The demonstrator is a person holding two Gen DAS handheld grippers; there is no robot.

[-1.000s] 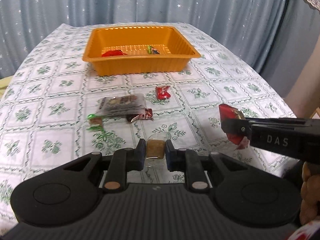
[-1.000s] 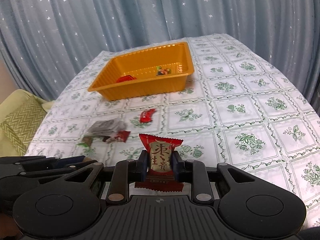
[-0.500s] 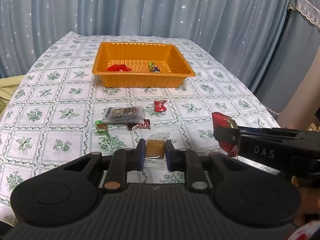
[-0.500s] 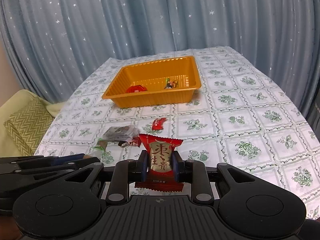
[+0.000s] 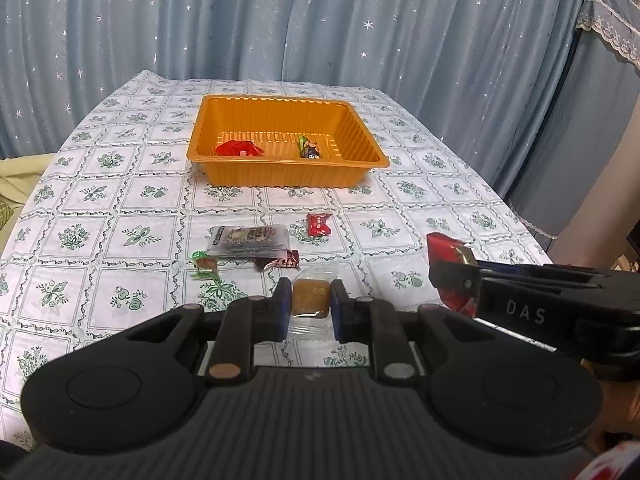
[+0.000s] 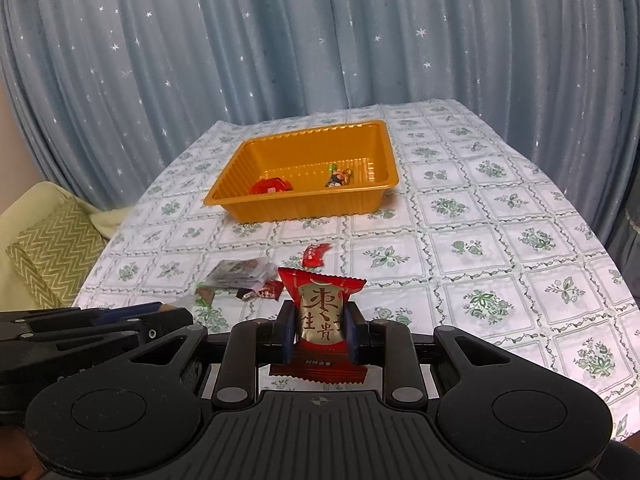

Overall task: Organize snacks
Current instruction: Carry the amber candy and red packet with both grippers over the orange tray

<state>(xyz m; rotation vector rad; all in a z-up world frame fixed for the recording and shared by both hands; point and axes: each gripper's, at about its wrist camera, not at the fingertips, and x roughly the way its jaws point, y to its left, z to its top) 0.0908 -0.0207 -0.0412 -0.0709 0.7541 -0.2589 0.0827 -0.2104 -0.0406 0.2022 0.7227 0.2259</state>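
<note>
My left gripper (image 5: 311, 300) is shut on a brown snack in a clear wrapper (image 5: 311, 296), held above the table. My right gripper (image 6: 320, 320) is shut on a red packet with gold lettering (image 6: 321, 316); in the left wrist view that packet (image 5: 448, 254) shows at the right. An orange tray (image 5: 280, 178) stands at the far middle of the table with a red snack (image 5: 239, 148) and a small dark snack (image 5: 309, 148) inside. On the cloth before it lie a clear packet of dark snacks (image 5: 249, 240), a small red packet (image 5: 319, 224), a dark red wrapper (image 5: 282, 260) and a green-wrapped candy (image 5: 205, 264).
The table wears a white cloth with green flower squares (image 5: 120, 236). Blue star-patterned curtains (image 5: 280, 20) hang behind it. A green zigzag cushion (image 6: 52, 244) lies off the left edge in the right wrist view. A draped piece of furniture (image 5: 592, 120) stands at the right.
Both grippers have risen and drawn back from the table with their snacks still held, so the tray and loose snacks now look smaller and farther away.
</note>
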